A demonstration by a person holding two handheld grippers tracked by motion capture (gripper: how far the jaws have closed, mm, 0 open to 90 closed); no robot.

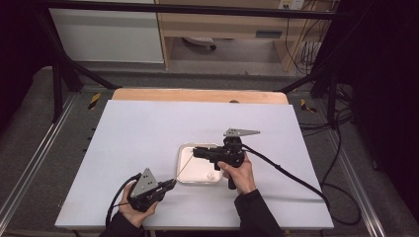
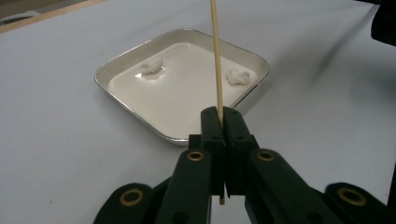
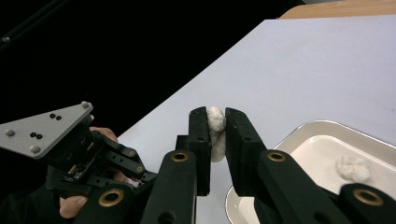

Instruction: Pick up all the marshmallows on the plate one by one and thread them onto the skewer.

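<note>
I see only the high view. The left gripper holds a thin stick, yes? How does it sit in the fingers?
Observer: The stick stands between the shut fingers of the left gripper, with a short end poking out below them.
Operator: And the right gripper, does it hold anything?
Observer: Yes, the right gripper pinches a small white lump.
Operator: What is in the tray?
Observer: The tray holds two more white lumps, one near a far corner, the other near the next corner, apart from each other.
</note>
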